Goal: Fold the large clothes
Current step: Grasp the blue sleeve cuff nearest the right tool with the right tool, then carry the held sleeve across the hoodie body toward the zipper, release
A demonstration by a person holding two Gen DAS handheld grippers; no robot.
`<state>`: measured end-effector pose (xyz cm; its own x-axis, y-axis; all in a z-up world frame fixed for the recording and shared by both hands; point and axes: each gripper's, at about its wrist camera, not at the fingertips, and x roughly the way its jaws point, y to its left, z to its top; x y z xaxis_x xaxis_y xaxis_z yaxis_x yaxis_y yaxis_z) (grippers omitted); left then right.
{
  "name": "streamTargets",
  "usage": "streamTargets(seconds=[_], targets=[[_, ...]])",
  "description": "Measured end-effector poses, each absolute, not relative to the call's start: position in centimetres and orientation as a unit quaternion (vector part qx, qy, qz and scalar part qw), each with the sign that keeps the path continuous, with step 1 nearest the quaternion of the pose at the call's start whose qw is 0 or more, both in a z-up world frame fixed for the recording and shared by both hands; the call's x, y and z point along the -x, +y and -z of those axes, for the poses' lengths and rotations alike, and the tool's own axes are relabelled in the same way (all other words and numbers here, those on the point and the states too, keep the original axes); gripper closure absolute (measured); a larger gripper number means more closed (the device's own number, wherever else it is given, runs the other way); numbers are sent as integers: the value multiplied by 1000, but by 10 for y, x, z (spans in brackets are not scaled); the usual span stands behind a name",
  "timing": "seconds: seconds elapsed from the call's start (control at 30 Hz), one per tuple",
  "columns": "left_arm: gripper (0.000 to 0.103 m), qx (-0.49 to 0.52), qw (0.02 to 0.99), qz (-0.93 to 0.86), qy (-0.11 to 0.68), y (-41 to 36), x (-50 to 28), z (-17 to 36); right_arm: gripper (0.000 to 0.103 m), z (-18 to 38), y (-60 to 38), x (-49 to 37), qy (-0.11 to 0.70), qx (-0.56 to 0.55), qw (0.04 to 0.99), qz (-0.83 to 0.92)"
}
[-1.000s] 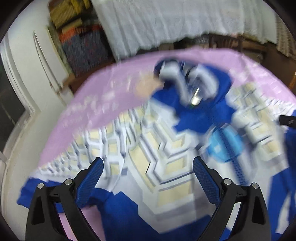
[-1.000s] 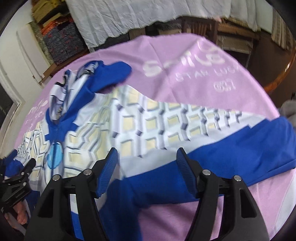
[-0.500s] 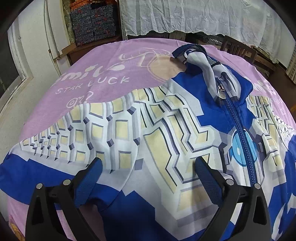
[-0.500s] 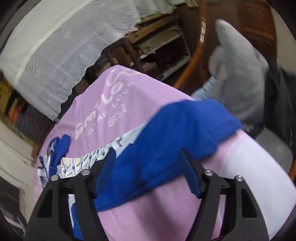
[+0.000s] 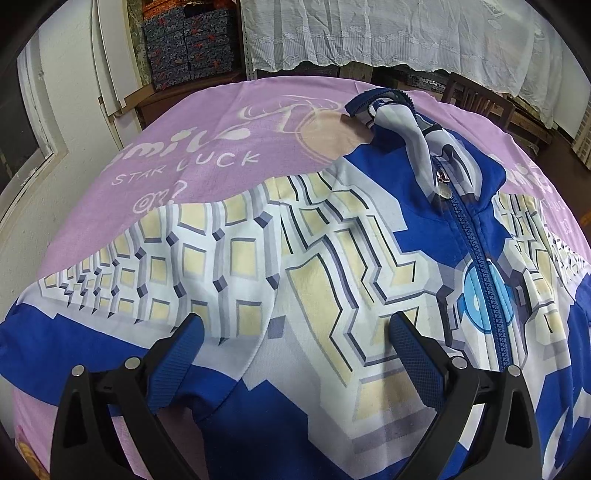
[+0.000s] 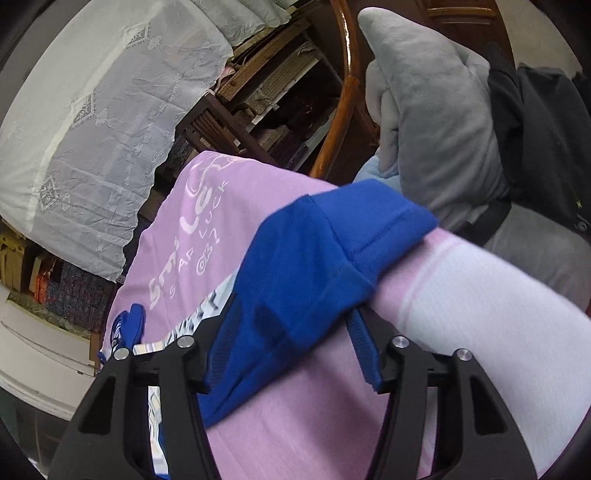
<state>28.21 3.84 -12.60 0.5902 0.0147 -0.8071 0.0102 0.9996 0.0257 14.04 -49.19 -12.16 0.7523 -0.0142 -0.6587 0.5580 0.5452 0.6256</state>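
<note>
A large zip-up jacket, blue with a white and cream block pattern, lies spread front-up on a pink printed sheet. Its zip runs down the right of the left wrist view, collar at the far end. My left gripper is open, just above the jacket's chest and near sleeve. In the right wrist view my right gripper is open, its jaws on either side of the blue sleeve end near the sheet's edge. The cloth lies between the fingers, not pinched.
A grey plush toy and a dark bag lie beyond the sheet's edge beside the sleeve. A curved wooden rail and a wooden chair stand past the surface. A white lace cloth hangs at the back.
The left gripper steadied low over the jacket's chest. The right gripper swung right along the sleeve to its blue end and closed in until the cloth lies between its fingers.
</note>
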Motion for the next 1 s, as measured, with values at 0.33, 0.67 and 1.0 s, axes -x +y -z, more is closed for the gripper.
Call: streamTargets(seconds=[0.33, 0.67, 1.0], targets=[[3, 12, 896, -15, 445, 59, -285, 108, 92, 83, -451, -167, 294, -321, 881, 187], [3, 50, 898, -22, 437, 78, -284, 93, 93, 17, -298, -217, 299, -184, 935, 48], [3, 42, 897, -9, 441, 72, -280, 94, 93, 53, -185, -245, 383, -103, 916, -58]])
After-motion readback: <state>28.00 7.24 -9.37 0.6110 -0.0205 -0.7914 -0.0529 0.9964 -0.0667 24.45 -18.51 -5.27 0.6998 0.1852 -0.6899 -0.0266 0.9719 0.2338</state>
